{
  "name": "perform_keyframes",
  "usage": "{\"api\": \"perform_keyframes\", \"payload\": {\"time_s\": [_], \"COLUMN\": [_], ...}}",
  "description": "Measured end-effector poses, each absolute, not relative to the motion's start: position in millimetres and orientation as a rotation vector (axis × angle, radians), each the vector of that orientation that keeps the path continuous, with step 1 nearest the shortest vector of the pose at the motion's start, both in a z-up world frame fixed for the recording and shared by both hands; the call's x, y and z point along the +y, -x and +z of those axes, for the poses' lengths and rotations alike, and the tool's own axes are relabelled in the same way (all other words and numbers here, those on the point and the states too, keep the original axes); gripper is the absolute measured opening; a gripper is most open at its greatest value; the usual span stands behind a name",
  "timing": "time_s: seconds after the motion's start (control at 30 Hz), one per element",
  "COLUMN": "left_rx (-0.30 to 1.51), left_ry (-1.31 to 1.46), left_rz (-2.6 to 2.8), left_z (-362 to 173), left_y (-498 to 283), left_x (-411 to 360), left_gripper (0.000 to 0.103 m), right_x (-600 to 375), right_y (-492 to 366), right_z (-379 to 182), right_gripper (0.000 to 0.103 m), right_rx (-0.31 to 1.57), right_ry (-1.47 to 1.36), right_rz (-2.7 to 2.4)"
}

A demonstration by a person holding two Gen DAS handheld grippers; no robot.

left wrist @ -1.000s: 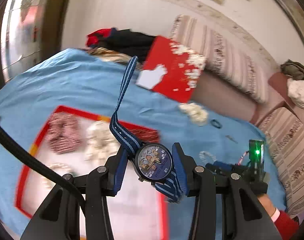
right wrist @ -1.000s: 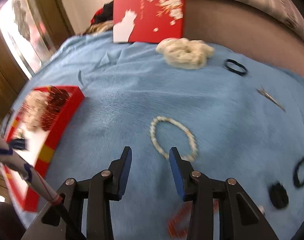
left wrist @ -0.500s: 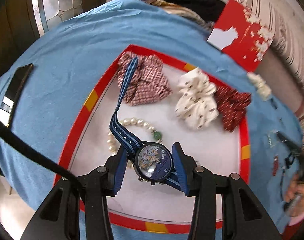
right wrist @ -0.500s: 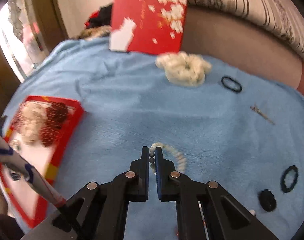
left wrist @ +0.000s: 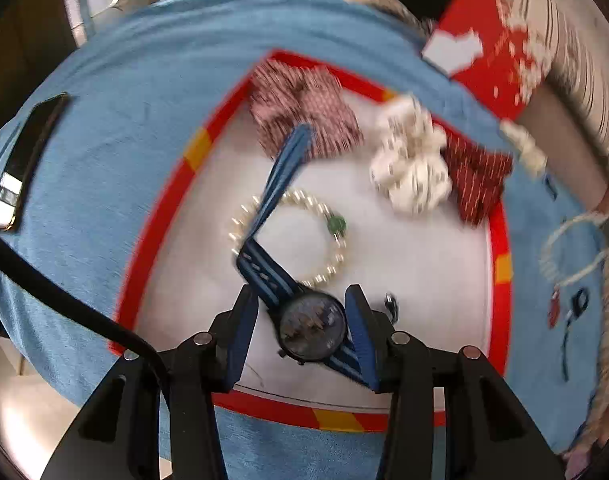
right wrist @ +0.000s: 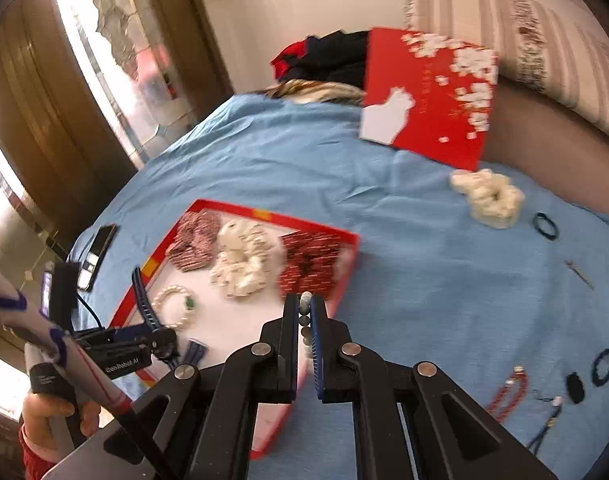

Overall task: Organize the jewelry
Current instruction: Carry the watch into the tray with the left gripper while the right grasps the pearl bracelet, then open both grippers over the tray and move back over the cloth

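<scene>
Round dark-faced wristwatch on a blue striped fabric strap [left wrist: 313, 326], low over the white floor of the red-rimmed tray [left wrist: 498, 236]; left gripper [left wrist: 302, 330] jaws spread to either side of it. Right gripper [right wrist: 304, 314] jaws closed on a pale bead bracelet [right wrist: 304, 300], at the tray's edge. Already in the tray: pearl bracelet with green bead [left wrist: 324, 236], three fabric scrunchies [left wrist: 412, 168]. Remaining on the blue cloth [right wrist: 424, 264]: cream scrunchie [right wrist: 489, 198], dark hair ties [right wrist: 545, 225], red bead strand [right wrist: 511, 394].

Tray [left wrist: 384, 248] front bare; pearl bracelet [left wrist: 292, 236], 3 scrunchies [left wrist: 412, 168] crowd far half.

Left gripper [left wrist: 302, 328] jaws parted (angled downward), right gripper [right wrist: 304, 320] jaws nearly closed
</scene>
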State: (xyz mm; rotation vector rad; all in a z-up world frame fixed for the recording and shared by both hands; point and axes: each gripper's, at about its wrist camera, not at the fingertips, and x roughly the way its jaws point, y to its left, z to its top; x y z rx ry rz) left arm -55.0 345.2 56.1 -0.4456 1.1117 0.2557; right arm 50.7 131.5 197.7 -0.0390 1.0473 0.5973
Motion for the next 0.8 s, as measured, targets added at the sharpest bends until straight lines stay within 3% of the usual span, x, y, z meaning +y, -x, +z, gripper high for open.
{"api": "perform_keyframes", "payload": {"time_s": [0.23,0.67,0.8], "left_rx": [0.964,0.942,0.924], "left_ry": [0.574,0.598,0.599], "left_rz": [0.291,0.325,0.307], "left_z": [78,77,81], "left_y": [73,72,70], "left_x": [372,383,378], "left_gripper": [0.049,0.049,0.049], "right_x": [201,235,214], "right_y": [-43,-48,-51], "right_z": [165,118,117], "right_gripper": [0.006,0.007,0.018], "right_rx": [1.123,1.183,1.200], "right_ry": [0.105,0.185,0.153], "right_rz": [0.636,0.572,0.549]}}
